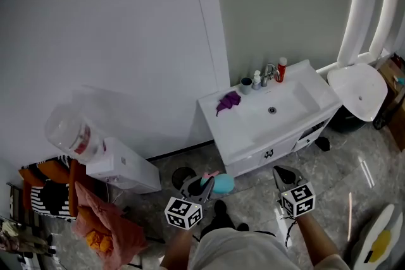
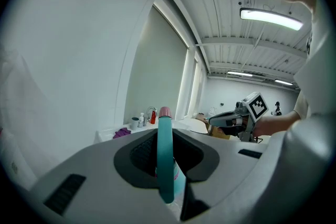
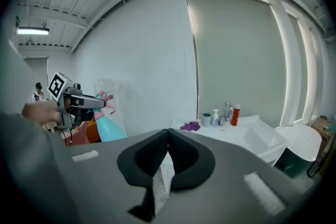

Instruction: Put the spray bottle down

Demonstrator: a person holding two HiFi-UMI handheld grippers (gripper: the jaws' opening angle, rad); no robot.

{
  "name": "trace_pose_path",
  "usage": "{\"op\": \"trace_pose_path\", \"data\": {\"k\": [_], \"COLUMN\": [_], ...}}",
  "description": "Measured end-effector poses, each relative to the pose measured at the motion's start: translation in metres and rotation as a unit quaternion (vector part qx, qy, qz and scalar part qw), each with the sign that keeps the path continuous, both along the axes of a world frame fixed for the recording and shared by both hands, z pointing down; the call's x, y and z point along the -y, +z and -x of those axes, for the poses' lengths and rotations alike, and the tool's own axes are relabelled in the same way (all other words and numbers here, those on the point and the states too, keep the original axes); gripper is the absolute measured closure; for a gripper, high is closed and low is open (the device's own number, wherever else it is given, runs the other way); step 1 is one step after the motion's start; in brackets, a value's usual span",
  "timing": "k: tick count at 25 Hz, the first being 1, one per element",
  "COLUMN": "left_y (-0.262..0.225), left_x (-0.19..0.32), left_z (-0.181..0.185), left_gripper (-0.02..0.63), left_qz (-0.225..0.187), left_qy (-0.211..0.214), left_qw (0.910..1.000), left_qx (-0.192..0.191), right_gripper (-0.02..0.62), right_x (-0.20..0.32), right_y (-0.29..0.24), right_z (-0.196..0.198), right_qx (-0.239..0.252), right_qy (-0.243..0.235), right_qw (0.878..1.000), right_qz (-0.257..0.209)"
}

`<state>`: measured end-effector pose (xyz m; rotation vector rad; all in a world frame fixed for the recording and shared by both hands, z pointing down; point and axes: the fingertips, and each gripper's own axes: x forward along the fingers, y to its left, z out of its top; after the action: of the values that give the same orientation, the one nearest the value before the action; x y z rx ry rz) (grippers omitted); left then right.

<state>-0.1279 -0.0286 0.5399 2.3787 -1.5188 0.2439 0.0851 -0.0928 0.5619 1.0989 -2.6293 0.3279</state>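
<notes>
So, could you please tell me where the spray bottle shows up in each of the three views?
Head view: spray bottle, low centre, in the left gripper.
Left gripper view: spray bottle, centre, gripped between the jaws.
Right gripper view: spray bottle, left side, mid-height.
Shared landmark: the purple cloth on the sink counter, seen in all three.
</notes>
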Motion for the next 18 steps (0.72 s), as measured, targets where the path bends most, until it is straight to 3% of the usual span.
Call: {"op": "trace_pose_path", "data": {"k": [6, 18], "left_y": [0.009, 0.021], "left_x": [0.036, 0.164], "left_z": [0.009, 0.045], "left_gripper": [0.545, 0.545], "left_qz": [0.006, 0.018], "left_qy": [0.006, 0.049], "left_qw": [1.0000, 0.9986], "left_qx": [0.000, -0.013], "right_gripper": [0.584, 0.584], "right_x": [0.034, 0.132], "right_y": [0.012, 0.024], "right_z": [0.003, 0.044], "right_qx": [0.000, -0.007], "right_qy": [0.015, 0.055], "right_qw": [1.000, 0.998], "right_qz": [0.008, 0.030]}}
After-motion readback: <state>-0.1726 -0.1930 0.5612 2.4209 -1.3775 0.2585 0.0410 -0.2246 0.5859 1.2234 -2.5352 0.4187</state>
